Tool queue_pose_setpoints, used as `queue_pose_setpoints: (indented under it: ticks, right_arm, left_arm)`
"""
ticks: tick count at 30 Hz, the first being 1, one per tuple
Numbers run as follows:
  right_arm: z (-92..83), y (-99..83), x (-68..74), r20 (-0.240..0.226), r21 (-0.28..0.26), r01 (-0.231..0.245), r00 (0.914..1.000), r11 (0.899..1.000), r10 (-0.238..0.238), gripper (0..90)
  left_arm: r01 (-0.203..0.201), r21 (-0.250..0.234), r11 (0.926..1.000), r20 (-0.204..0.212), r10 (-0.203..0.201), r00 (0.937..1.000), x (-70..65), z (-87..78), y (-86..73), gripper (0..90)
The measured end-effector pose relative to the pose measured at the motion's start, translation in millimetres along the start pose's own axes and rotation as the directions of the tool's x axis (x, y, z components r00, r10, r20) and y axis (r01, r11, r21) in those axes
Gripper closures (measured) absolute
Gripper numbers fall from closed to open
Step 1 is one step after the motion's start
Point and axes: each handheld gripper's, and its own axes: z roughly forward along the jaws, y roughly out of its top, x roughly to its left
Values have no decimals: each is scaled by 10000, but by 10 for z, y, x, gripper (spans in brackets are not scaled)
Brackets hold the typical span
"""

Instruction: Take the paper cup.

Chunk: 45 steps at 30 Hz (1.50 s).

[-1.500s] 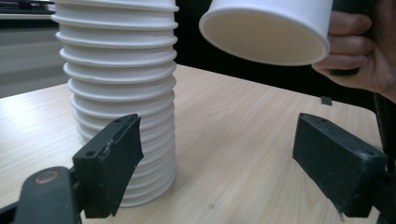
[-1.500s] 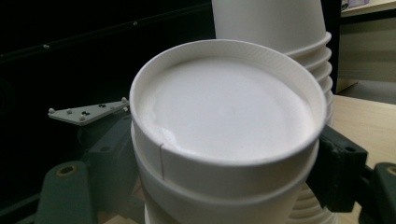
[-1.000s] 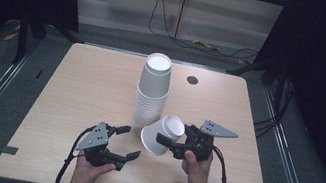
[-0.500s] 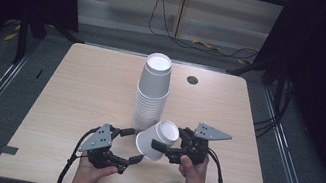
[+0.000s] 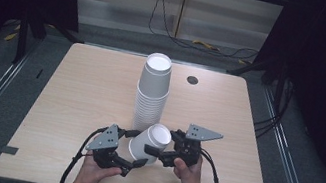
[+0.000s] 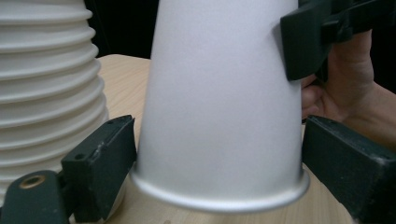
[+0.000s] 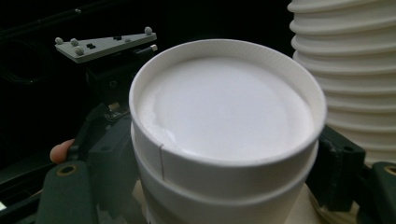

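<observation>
Right gripper (image 5: 159,152) clamps inverted paper cup (image 5: 149,143); left gripper (image 5: 133,148) jaws open around its rim, beside cup stack (image 5: 152,92).

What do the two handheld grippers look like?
Both the left gripper and right gripper are black, with blocky jaws. Each carries a grey three-cornered plate on top and trails a black cable toward the table's near edge. No sleeves show on the forearms.

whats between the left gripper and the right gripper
A single white paper cup, tilted, base up, sits between the left gripper and right gripper in the high view. The cup stack stands just behind.
</observation>
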Motion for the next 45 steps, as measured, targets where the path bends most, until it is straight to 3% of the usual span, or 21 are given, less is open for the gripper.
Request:
queue_pose_setpoints:
  ticks: [7,12,18,25,36,45]
  right_arm:
    - [56,-15,16,-341,-18,36,9994,10000,-37,227]
    - [65,-16,26,-599,-168,93,9982,9998,-103,227]
    - [83,-22,29,-777,-157,177,9968,9997,-189,226]
    - [90,-33,36,-806,-113,278,9963,9995,-286,210]
    - [123,-42,16,-475,100,281,9985,9996,-276,135]
    - [46,-44,3,0,33,293,9996,9996,-293,137]
  left_arm:
    - [77,76,9999,229,-79,9997,10,42,-7,93]
    - [320,-74,9995,752,-314,9967,43,59,-13,89]
    - [420,-299,9987,903,-391,9951,42,84,-20,116]
    - [424,-46,9991,1060,-416,9935,55,82,-12,138]
    - [205,389,9990,779,-235,9967,79,55,-15,153]
    - [371,519,9980,367,-391,9986,139,14,-60,153]
